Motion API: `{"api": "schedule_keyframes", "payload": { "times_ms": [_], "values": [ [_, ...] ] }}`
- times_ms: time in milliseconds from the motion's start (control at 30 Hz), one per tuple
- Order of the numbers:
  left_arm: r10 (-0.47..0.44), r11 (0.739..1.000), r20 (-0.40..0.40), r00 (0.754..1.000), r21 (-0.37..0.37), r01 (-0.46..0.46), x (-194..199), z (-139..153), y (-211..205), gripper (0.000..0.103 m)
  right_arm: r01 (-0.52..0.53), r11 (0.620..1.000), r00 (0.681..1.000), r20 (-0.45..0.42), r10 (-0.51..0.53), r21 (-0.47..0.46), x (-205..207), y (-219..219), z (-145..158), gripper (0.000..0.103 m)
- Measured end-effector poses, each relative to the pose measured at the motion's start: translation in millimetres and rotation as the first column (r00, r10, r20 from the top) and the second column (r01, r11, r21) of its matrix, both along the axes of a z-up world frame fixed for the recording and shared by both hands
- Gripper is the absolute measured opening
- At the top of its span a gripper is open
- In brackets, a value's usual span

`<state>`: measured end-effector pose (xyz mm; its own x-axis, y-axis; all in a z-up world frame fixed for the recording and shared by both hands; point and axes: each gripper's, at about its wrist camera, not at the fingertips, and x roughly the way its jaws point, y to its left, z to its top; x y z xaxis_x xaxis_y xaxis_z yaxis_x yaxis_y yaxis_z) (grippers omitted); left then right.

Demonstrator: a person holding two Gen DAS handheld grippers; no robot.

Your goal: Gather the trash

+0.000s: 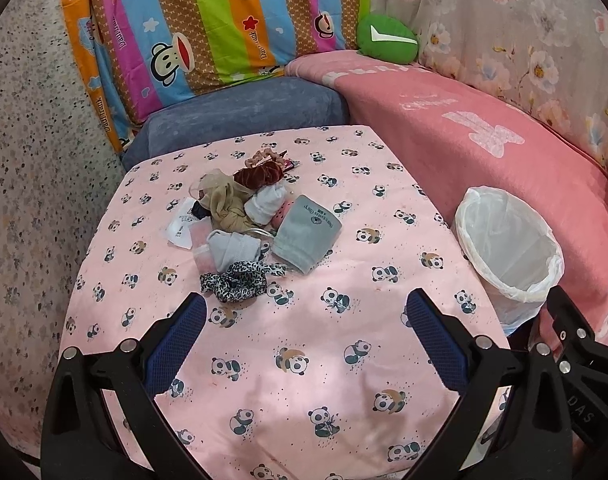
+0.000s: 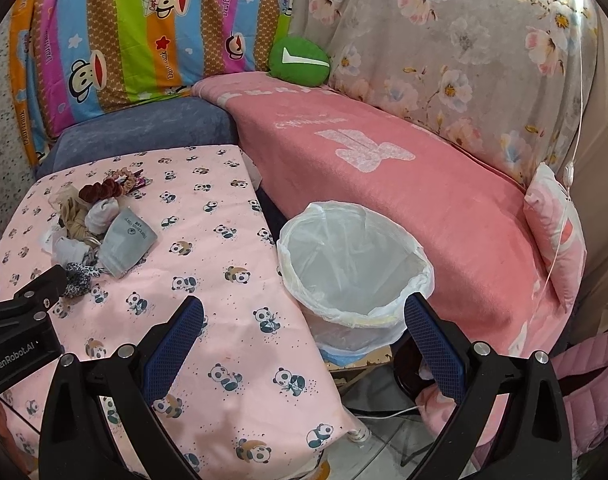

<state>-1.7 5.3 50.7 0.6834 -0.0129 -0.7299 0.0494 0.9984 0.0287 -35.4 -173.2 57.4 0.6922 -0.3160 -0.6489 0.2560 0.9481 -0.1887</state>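
Trash [image 1: 244,220], a heap of scrunchies, socks, paper and a grey pouch [image 1: 305,236], lies on the bench [image 1: 304,360] ahead of the left gripper [image 1: 305,316], whose jaws gape wide, empty. Right gripper [image 2: 304,320] jaws, equally wide and empty, frame the lined bin [image 2: 355,264] beside the bench.

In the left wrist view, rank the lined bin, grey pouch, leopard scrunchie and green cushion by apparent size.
1. lined bin
2. grey pouch and green cushion: look alike, and the cushion sits farther back, so unranked
3. leopard scrunchie
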Motion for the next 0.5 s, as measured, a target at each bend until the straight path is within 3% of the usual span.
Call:
{"api": "schedule_keyframes", "payload": {
  "times_ms": [500],
  "values": [
    [-0.001,1.000,-0.002,1.000,-0.008,0.001,4.4,0.6,-0.7,0.096,0.010,1.000,1.000,0.002,-0.010,-0.008,6.4,-4.1,5.7,0.096]
  ]
}}
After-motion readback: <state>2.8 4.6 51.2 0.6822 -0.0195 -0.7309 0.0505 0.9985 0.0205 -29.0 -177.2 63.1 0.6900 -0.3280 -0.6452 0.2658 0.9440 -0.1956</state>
